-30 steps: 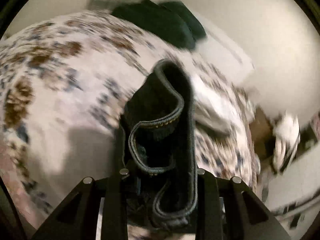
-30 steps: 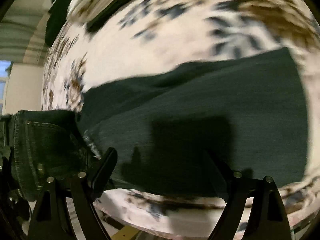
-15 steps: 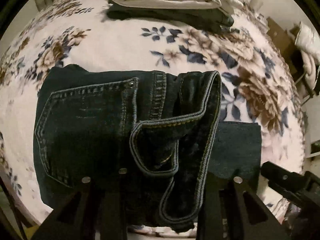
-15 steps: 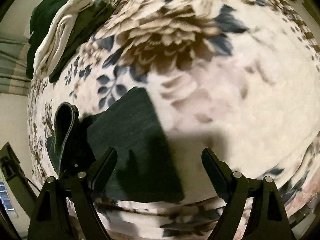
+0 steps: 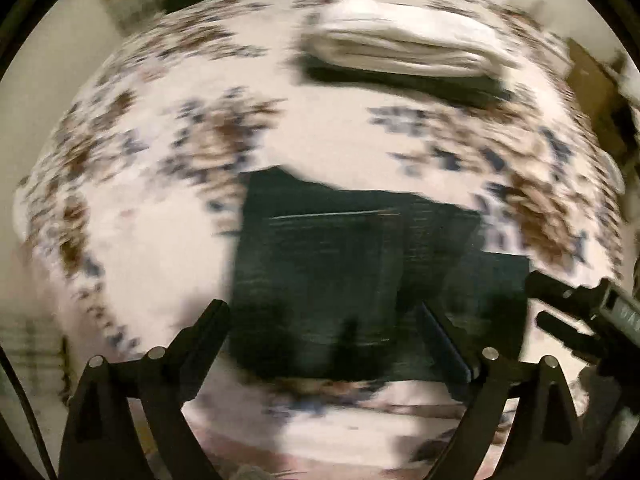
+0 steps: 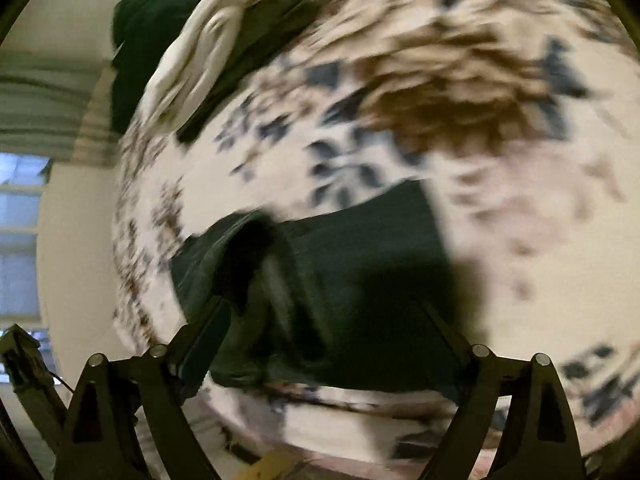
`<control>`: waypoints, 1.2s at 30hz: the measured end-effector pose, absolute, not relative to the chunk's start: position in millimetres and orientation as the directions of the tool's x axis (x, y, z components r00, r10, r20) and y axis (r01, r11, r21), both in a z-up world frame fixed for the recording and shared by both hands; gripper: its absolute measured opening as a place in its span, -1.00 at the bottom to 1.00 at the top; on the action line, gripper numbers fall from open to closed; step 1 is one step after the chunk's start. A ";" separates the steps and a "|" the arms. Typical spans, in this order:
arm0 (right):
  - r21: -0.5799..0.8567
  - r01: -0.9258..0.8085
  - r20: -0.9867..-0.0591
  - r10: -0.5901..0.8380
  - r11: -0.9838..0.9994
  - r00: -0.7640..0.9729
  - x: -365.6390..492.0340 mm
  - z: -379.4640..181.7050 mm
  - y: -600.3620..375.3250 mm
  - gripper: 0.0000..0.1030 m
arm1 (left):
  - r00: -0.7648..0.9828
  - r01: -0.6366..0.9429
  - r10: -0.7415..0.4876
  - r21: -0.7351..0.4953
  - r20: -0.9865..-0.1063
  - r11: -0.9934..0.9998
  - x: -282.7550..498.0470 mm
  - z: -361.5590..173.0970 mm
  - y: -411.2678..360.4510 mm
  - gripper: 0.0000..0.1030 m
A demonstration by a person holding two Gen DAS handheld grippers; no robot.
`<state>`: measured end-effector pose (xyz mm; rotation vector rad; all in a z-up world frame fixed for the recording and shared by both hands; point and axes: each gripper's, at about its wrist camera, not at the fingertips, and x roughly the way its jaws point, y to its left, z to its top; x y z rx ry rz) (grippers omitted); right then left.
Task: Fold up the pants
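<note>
The dark denim pants (image 5: pixel 352 276) lie folded in a compact block on the floral blanket (image 5: pixel 152 240), near its front edge. Both views are motion-blurred. My left gripper (image 5: pixel 324 320) is open and empty, its fingers (image 5: pixel 204 332) spread just above the near edge of the pants. My right gripper (image 6: pixel 324 328) is open and empty too, over the pants (image 6: pixel 352 280), whose waistband end bulges up at the left. The right gripper also shows at the right edge of the left wrist view (image 5: pixel 580 320).
A folded stack of white and dark clothes (image 5: pixel 404 60) lies at the far side of the blanket; it also shows in the right wrist view (image 6: pixel 208 52). A dark green bundle (image 6: pixel 148 24) lies beyond it. A window (image 6: pixel 20 232) is at the left.
My left gripper has let go of the waistband, opened wide and drawn back. The pants now lie flat on the blanket. My right gripper stays open and has shifted over the pants.
</note>
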<state>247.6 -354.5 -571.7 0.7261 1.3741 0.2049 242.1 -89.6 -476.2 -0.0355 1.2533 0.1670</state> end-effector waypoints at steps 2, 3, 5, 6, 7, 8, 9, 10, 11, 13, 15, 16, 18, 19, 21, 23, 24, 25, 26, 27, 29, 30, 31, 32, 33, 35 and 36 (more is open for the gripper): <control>0.585 0.243 -0.811 0.561 0.774 0.167 259.8 -585.9 -334.0 0.79 | 0.277 -0.190 0.155 0.104 -0.948 0.976 239.3 -483.4 -62.2 0.84; 0.608 0.226 -0.794 0.591 0.761 0.143 267.1 -596.5 -322.1 0.79 | 0.257 -0.216 0.185 0.130 -0.949 0.968 238.7 -490.7 -46.8 0.84; 0.627 0.241 -0.775 0.623 0.741 0.102 274.5 -616.7 -307.8 0.79 | 0.208 -0.253 0.222 0.167 -0.953 0.953 238.6 -505.6 -20.5 0.84; 0.623 0.254 -0.776 0.625 0.740 0.085 279.0 -627.4 -302.6 0.84 | 0.193 -0.273 0.233 0.176 -0.953 0.946 236.7 -511.5 -8.2 0.84; 0.620 0.254 -0.778 0.624 0.743 0.075 283.1 -636.7 -297.1 0.87 | 0.183 -0.290 0.237 0.178 -0.954 0.940 235.5 -515.7 1.6 0.84; 0.614 0.253 -0.781 0.621 0.747 0.065 285.6 -641.3 -293.0 0.88 | 0.166 -0.308 0.247 0.188 -0.955 0.933 234.2 -521.6 13.1 0.84; 0.616 0.251 -0.781 0.621 0.747 0.069 286.2 -641.8 -290.6 0.87 | 0.156 -0.318 0.256 0.197 -0.954 0.927 234.0 -524.9 18.9 0.84; 0.631 0.242 -0.771 0.629 0.737 0.098 285.8 -638.1 -286.8 0.82 | 0.150 -0.332 0.260 0.199 -0.954 0.922 233.4 -527.7 25.9 0.84; 0.629 0.220 -0.776 0.620 0.746 0.115 285.2 -633.4 -282.4 0.35 | 0.149 -0.342 0.260 0.197 -0.954 0.919 231.9 -527.9 30.9 0.84; 0.584 0.153 -0.812 0.572 0.797 0.117 282.8 -619.4 -267.1 -0.49 | 0.146 -0.350 0.269 0.204 -0.952 0.914 232.6 -527.2 34.9 0.84; 0.553 0.134 -0.832 0.535 0.822 0.147 278.0 -601.1 -263.6 -0.65 | 0.158 -0.348 0.246 0.180 -0.956 0.920 235.4 -524.8 36.0 0.84; 0.541 0.140 -0.838 0.518 0.829 0.173 275.5 -587.7 -269.6 -0.78 | 0.165 -0.346 0.234 0.166 -0.958 0.923 237.0 -521.4 35.1 0.84; 0.553 0.185 -0.829 0.515 0.812 0.216 269.2 -568.4 -290.7 -0.82 | 0.207 -0.335 0.169 0.092 -0.964 0.938 241.9 -512.5 32.7 0.84; 0.541 0.200 -0.836 0.497 0.817 0.233 264.8 -559.1 -306.7 -0.82 | 0.228 -0.328 0.135 0.054 -0.964 0.943 245.2 -508.5 31.4 0.84; 0.512 0.238 -0.851 0.451 0.825 0.269 256.0 -548.1 -337.5 -0.82 | 0.248 -0.317 0.090 0.007 -0.965 0.948 252.5 -505.1 27.2 0.84; 0.464 0.297 -0.879 0.390 0.835 0.275 245.9 -546.9 -380.4 -0.82 | 0.256 -0.304 0.046 -0.035 -0.966 0.952 261.1 -504.4 21.2 0.84; 0.436 0.345 -0.894 0.355 0.831 0.274 239.2 -549.4 -403.8 -0.82 | 0.262 -0.299 0.025 -0.057 -0.965 0.953 264.4 -504.3 18.6 0.84; 0.422 0.373 -0.901 0.338 0.826 0.271 234.6 -552.8 -419.6 -0.82 | 0.271 -0.292 -0.001 -0.083 -0.963 0.953 267.9 -504.3 15.5 0.84; 0.411 0.402 -0.907 0.324 0.818 0.268 230.5 -557.5 -433.7 -0.82 | 0.279 -0.281 -0.029 -0.111 -0.960 0.953 274.0 -506.2 9.5 0.84; 0.402 0.424 -0.913 0.317 0.811 0.257 226.4 -564.5 -445.1 -0.82 | 0.282 -0.271 -0.046 -0.126 -0.958 0.954 278.8 -508.5 4.3 0.84; 0.371 0.440 -0.927 0.298 0.818 0.228 224.6 -582.3 -456.2 -0.80 | 0.277 -0.237 -0.105 -0.174 -0.955 0.956 294.3 -518.9 -9.5 0.84; 0.376 0.439 -0.926 0.316 0.816 0.207 225.6 -592.0 -458.2 -0.76 | 0.269 -0.223 -0.125 -0.188 -0.955 0.957 301.8 -524.4 -16.0 0.84; 0.390 0.451 -0.921 0.346 0.803 0.181 226.9 -602.0 -461.4 -0.70 | 0.261 -0.209 -0.154 -0.212 -0.953 0.955 309.3 -530.3 -21.7 0.84; 0.395 0.473 -0.918 0.357 0.788 0.172 226.6 -607.3 -466.1 -0.35 | 0.246 -0.192 -0.183 -0.233 -0.952 0.953 321.7 -538.2 -29.9 0.84; 0.396 0.493 -0.917 0.359 0.775 0.173 225.6 -608.3 -469.5 -0.10 | 0.228 -0.180 -0.212 -0.255 -0.950 0.950 332.0 -545.3 -35.9 0.84; 0.427 0.523 -0.903 0.379 0.738 0.202 219.7 -604.6 -477.1 0.15 | 0.175 -0.176 -0.279 -0.308 -0.944 0.935 353.9 -564.4 -46.0 0.84; 0.441 0.535 -0.896 0.388 0.720 0.217 216.8 -602.3 -479.2 0.24 | 0.154 -0.191 -0.299 -0.325 -0.942 0.926 362.1 -572.9 -48.2 0.84</control>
